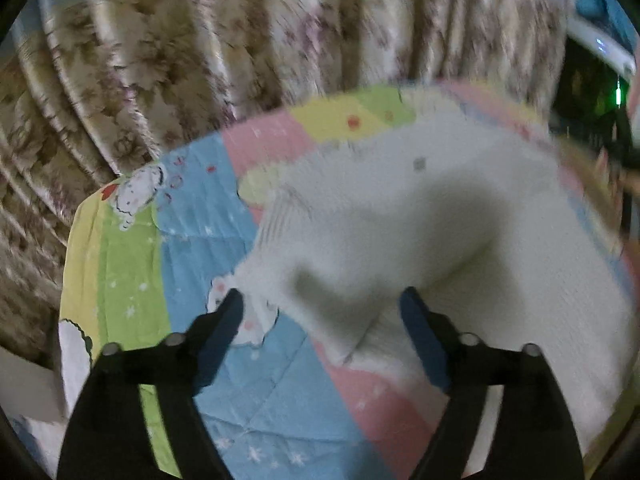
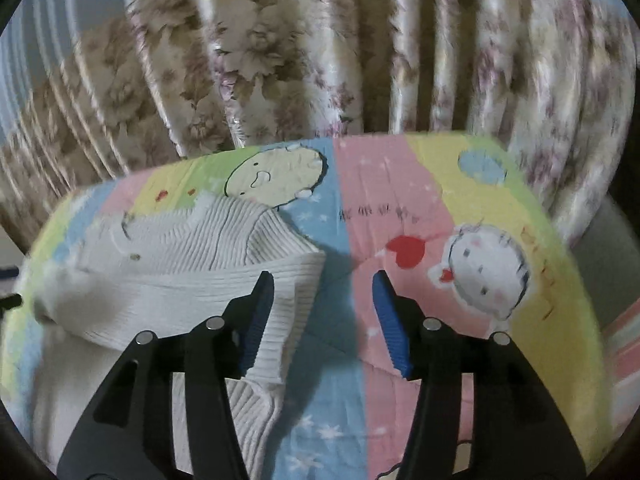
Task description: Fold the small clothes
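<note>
Jaws spread wide on both the left gripper [image 1: 322, 300] and right gripper [image 2: 322, 284], gripping nothing. Just beyond them the white ribbed sweater [image 2: 192, 276] lies on the striped cartoon bedsheet [image 2: 472, 184], before flowered curtains [image 2: 280, 48].

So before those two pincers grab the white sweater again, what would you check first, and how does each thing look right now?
1. Left gripper open and empty: ok, jaws spread wide, nothing between them.
2. Right gripper open and empty: ok, jaws apart, no fabric pinched.
3. White sweater resting on the patchwork quilt, not hanging off: ok as far as shown; its far edges run out of view.
4. A sleeve is folded across the body: ok in the right wrist view.
5. A graspable edge near the right gripper: ok, the ribbed edge lies beside its left finger.
6. Sweater lying flat without bunching: cannot tell, the left wrist view is blurred.
</note>
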`<move>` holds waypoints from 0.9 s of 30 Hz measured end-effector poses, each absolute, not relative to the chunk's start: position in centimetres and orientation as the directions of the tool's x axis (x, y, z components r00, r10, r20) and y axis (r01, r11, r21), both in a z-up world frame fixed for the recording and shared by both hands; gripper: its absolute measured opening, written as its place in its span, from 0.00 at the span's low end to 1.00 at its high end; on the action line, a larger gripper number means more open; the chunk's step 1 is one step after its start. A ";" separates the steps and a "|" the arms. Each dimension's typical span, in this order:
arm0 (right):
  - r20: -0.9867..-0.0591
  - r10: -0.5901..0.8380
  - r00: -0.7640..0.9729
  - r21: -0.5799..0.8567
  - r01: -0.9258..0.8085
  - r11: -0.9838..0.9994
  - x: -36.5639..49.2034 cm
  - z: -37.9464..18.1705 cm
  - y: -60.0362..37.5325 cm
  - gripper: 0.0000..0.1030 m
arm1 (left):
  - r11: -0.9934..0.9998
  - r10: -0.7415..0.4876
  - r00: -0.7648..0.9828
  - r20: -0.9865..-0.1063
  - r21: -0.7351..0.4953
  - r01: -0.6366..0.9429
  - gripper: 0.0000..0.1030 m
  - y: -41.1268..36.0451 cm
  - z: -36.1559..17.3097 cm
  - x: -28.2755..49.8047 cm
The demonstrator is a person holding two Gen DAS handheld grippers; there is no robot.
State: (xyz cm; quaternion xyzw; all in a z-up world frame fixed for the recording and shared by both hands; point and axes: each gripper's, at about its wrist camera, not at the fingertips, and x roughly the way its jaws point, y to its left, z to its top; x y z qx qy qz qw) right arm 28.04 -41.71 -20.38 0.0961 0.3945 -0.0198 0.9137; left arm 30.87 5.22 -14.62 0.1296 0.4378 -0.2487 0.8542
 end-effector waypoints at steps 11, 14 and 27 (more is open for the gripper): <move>-0.789 0.096 0.607 0.118 -0.004 0.993 29.0 -22.7 -36.3 0.08 | 0.912 -0.231 0.447 -0.864 -0.033 0.408 0.81 -0.4 -18.5 35.0; -0.701 -0.019 0.712 -0.055 -0.027 0.998 28.6 -20.5 -34.5 0.07 | 0.920 -0.189 0.465 -0.865 0.010 0.393 0.81 -0.6 -19.3 35.2; -0.748 -0.017 0.663 0.130 0.171 0.977 27.4 -22.2 -40.5 0.48 | 0.933 -0.146 0.532 -0.834 0.063 0.355 0.81 1.0 -17.6 34.6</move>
